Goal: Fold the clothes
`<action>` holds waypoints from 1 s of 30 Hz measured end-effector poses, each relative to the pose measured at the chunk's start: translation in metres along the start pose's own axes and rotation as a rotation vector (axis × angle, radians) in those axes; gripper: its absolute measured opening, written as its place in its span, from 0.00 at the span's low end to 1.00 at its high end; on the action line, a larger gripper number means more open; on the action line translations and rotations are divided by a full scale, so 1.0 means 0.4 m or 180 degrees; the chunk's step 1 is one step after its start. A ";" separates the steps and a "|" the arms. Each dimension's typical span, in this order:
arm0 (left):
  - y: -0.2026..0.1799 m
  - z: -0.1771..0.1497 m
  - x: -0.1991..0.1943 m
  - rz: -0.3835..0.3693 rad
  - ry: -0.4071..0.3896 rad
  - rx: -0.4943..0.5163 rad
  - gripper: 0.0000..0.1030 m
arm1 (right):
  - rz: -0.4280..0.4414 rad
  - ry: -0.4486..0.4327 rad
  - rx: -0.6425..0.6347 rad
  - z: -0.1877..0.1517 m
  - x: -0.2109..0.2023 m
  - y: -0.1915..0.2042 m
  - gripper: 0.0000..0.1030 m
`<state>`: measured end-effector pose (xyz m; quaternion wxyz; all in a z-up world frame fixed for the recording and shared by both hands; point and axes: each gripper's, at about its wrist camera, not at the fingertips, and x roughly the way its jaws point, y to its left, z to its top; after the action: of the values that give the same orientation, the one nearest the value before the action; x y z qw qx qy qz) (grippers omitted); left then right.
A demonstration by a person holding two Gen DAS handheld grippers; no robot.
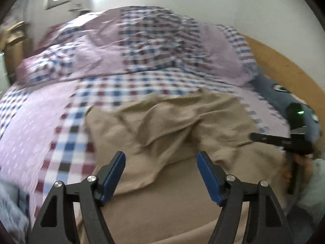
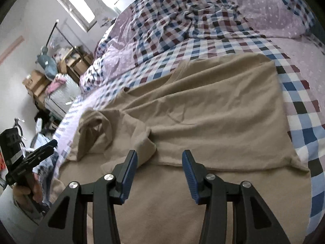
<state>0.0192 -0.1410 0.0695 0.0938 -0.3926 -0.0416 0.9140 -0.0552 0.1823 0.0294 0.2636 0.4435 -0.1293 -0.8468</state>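
Left wrist view first: our left tool (image 1: 160, 174) hovers with its blue pads apart and nothing between them, directly over the beige garment (image 1: 162, 126) spread on the bed (image 1: 61, 122). The cloth runs forward and to the right from here, rumpled into ridges across its middle. Our right tool (image 1: 264, 137) shows at the far right edge, low beside the cloth; whether it is parted we cannot tell from here.

Right wrist view: our right tool (image 2: 159, 172) also stands apart and empty above the near hem. The beige garment (image 2: 203, 111) stretches ahead and rightward, with a bunched sleeve (image 2: 95, 130) forward-left, nearest this tool. The left tool (image 2: 40, 150) sits off the bed's edge. A heaped checked duvet (image 2: 182, 16) lies beyond, clear of the cloth.
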 end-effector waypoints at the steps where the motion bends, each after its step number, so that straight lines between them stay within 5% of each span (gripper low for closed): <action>1: 0.002 -0.020 0.010 0.0067 0.0033 0.0017 0.74 | -0.0023 0.0002 -0.0064 -0.003 0.002 0.015 0.48; 6: -0.019 -0.061 0.032 0.0549 0.0092 0.0375 0.74 | -0.0109 -0.0045 -0.0513 -0.022 0.007 0.106 0.47; 9: -0.027 -0.077 0.052 0.0634 0.0112 0.0482 0.71 | -0.0142 -0.0010 -0.0885 -0.050 0.021 0.176 0.47; 16: -0.016 -0.082 0.128 0.1119 0.0241 0.0522 0.29 | -0.0323 0.0160 -0.1371 -0.096 0.104 0.272 0.47; 18: 0.009 -0.075 0.131 0.1244 0.0221 0.0387 0.09 | -0.0420 0.0226 -0.1433 -0.105 0.124 0.272 0.38; 20: 0.041 -0.069 0.127 0.1309 0.0188 0.0230 0.03 | -0.0547 0.0234 -0.1533 -0.109 0.129 0.274 0.27; 21: 0.058 -0.067 0.123 0.1317 0.0169 0.0131 0.02 | -0.0628 0.0201 -0.1605 -0.107 0.122 0.277 0.04; 27: 0.112 -0.069 0.112 0.1263 0.0180 -0.0191 0.01 | -0.1020 -0.0621 -0.1426 -0.016 -0.058 0.237 0.05; 30: 0.110 -0.077 0.118 0.1282 0.0241 -0.0148 0.01 | -0.0873 -0.0921 -0.1514 0.004 -0.153 0.240 0.05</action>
<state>0.0034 -0.1744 0.0082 -0.0984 -0.4291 0.0202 0.8976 0.0040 0.1373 0.1156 0.2221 0.2575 0.0974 -0.9353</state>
